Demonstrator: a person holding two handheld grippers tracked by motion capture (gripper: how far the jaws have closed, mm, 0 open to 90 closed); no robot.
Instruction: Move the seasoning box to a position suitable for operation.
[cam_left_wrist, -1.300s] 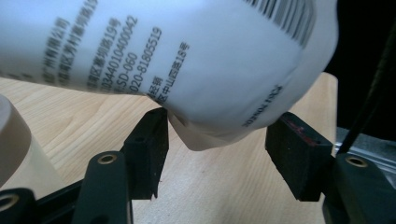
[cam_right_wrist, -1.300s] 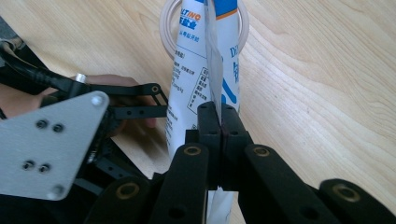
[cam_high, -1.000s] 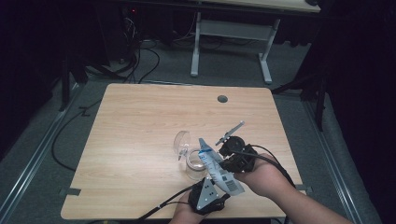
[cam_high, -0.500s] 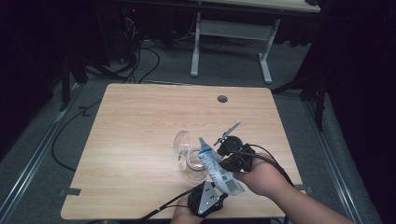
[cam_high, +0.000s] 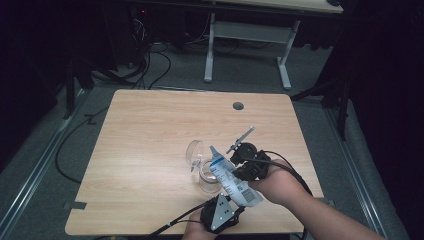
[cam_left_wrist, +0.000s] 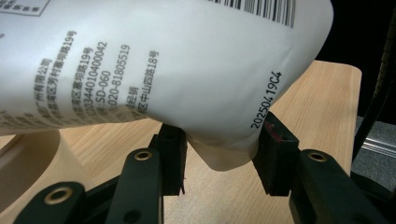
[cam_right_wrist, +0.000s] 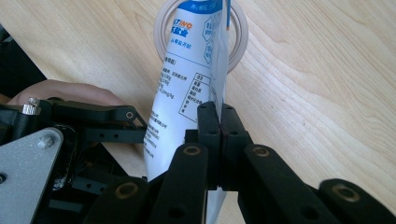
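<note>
1. While the white pouch (cam_high: 231, 176) hangs tilted over the glass jar (cam_high: 208, 180) on the bench (cam_high: 150, 135), the right gripper (cam_right_wrist: 219, 126) pinches its edge seam flat.
2. Left gripper (cam_left_wrist: 219, 151): its jaws, having just been closing, clasp the pouch's bottom corner.
</note>
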